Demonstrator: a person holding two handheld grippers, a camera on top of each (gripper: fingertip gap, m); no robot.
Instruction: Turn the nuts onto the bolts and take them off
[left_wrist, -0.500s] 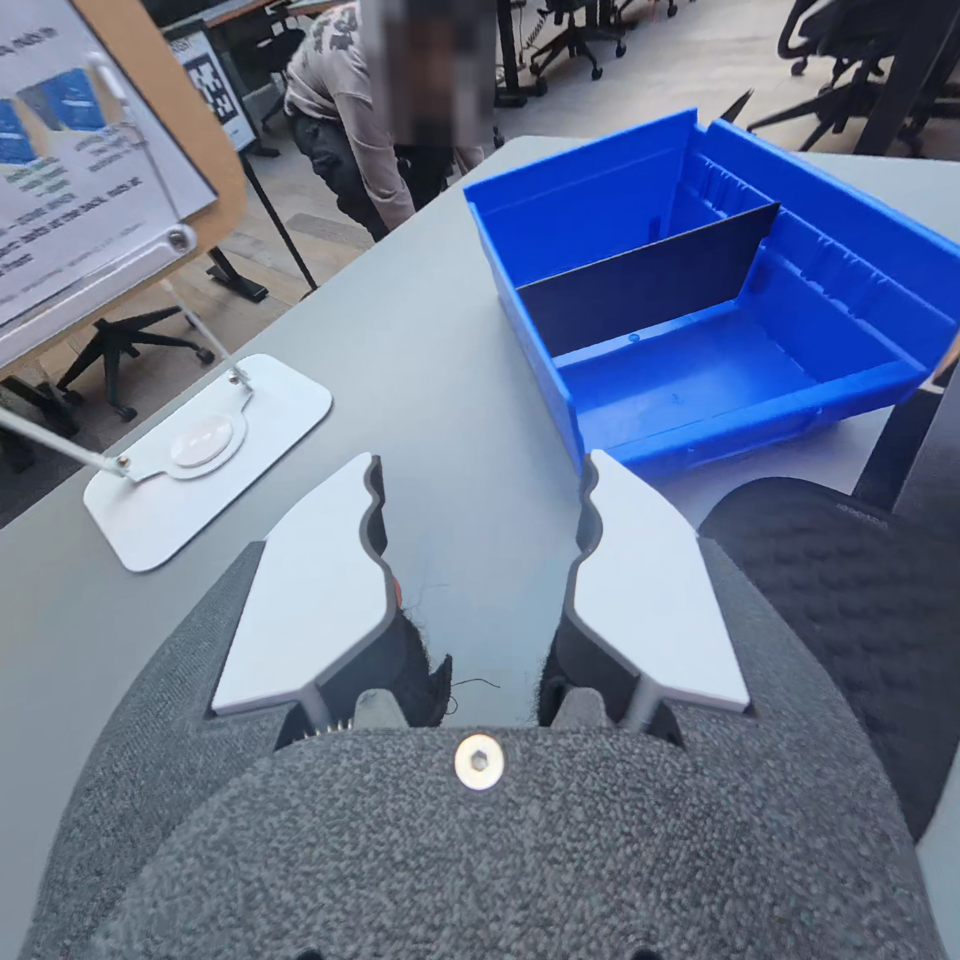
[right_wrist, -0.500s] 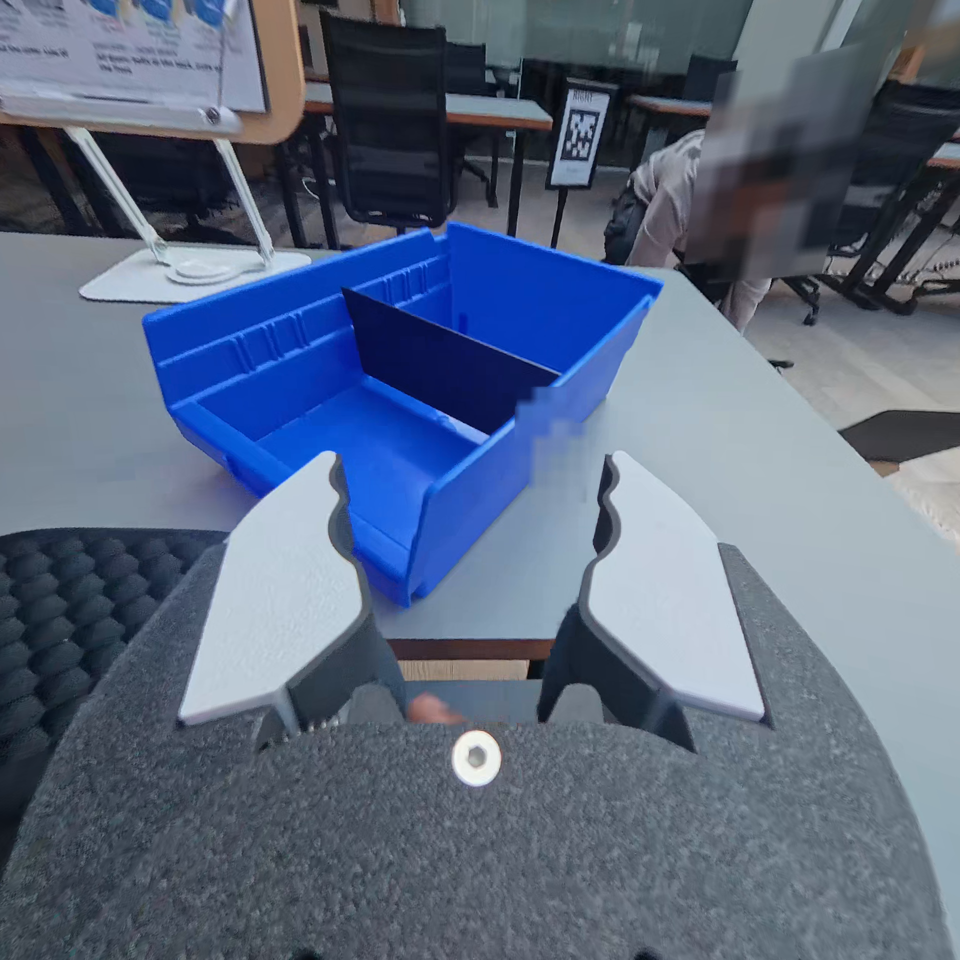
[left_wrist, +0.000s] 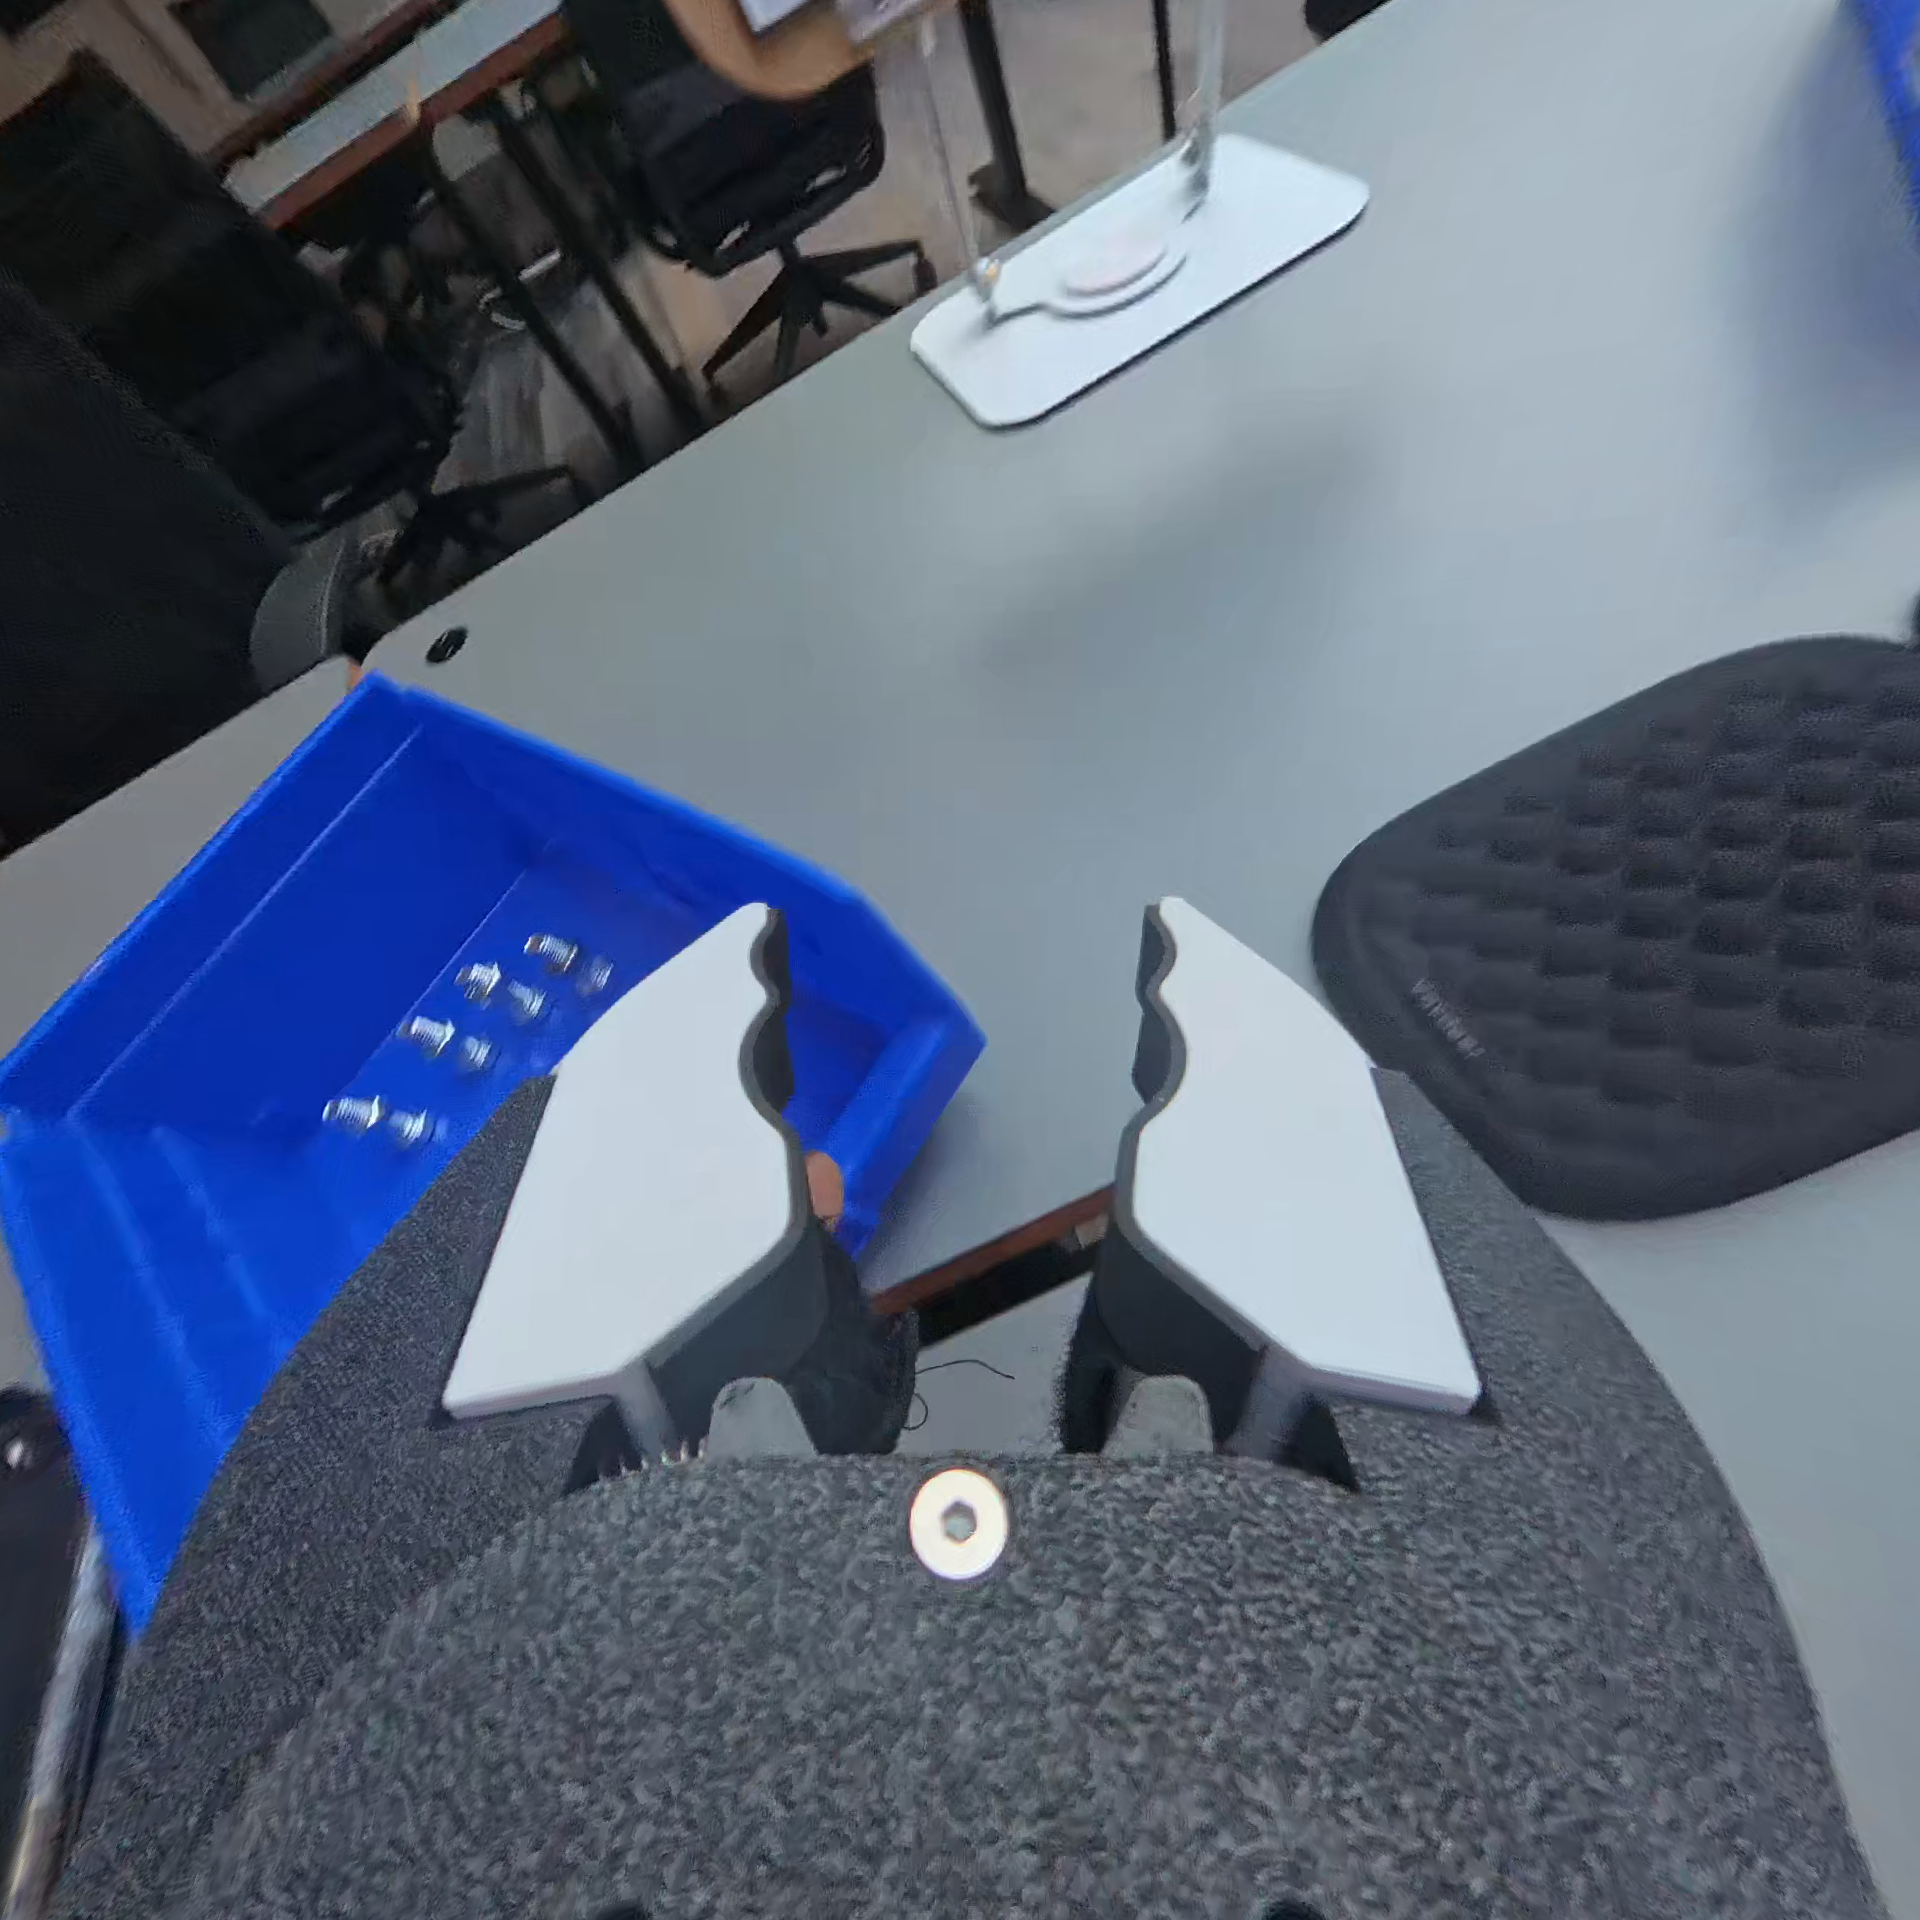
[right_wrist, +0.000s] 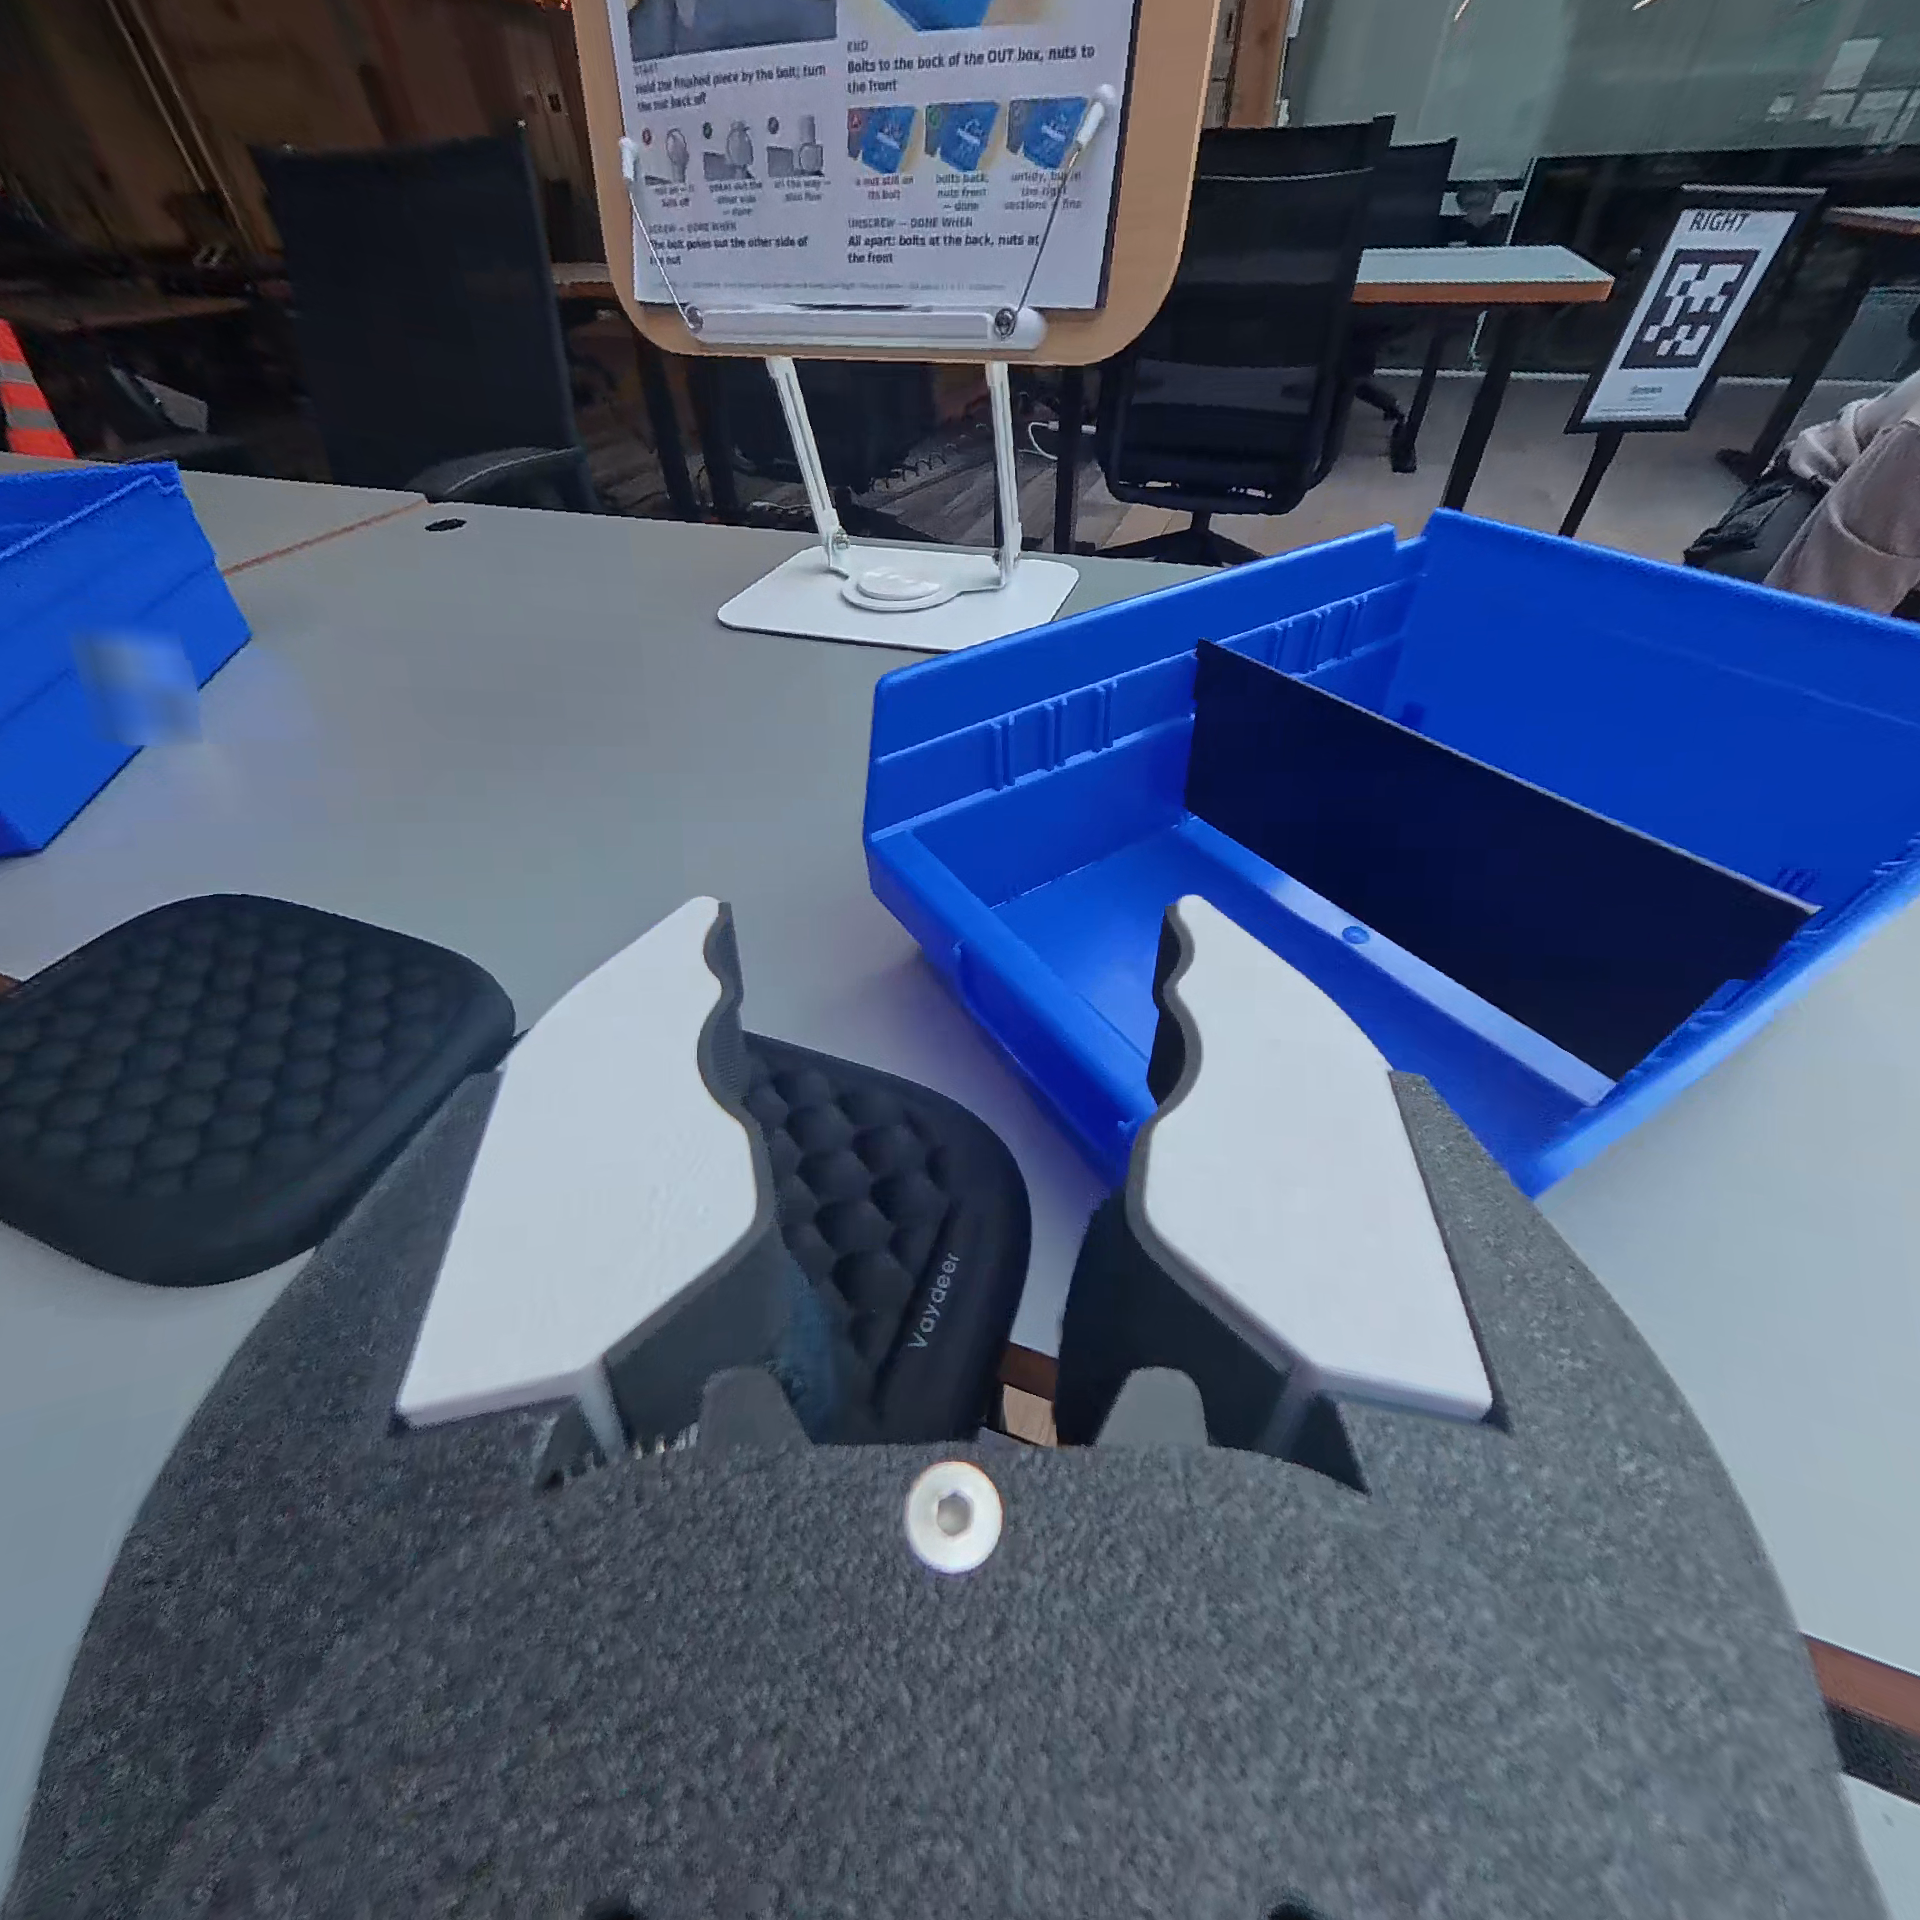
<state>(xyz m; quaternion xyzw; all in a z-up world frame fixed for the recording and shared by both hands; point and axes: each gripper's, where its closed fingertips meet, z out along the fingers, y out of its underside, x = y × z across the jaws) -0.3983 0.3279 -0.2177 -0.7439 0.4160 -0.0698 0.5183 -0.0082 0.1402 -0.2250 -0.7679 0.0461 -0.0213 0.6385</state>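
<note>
- Left wrist view: a grey worktop (left_wrist: 1039, 644) with a dark edge runs across the picture; beyond it stand black office chairs (left_wrist: 748, 145) on a hard floor.
- The left tongs (left_wrist: 961, 961) hover with jaws apart, holding nothing.
- A blue bin (left_wrist: 343, 831) sits at the worktop's near-left corner, just left of the tongs. On its floor lie small silver bolts (left_wrist: 426, 1034) in a rough row running away from the camera; I count about four pairs of metal pieces, though blur hides whether nuts are on them. Their long axes lie flat, roughly crosswise.
- One black padded mat (left_wrist: 1662, 935) lies at right, and a white stand base (left_wrist: 1143, 281) sits farther back.
- Right wrist view: the same worktop, with dark chairs and desks behind.
- The right tongs (right_wrist: 945, 935) are spread wide, empty.
- A second blue bin (right_wrist: 1039, 727), split by one black divider (right_wrist: 1507, 852), sits at right. Two black mats (right_wrist: 208, 1081) lie near; an instruction board (right_wrist: 894, 177) stands on its white base.
</note>
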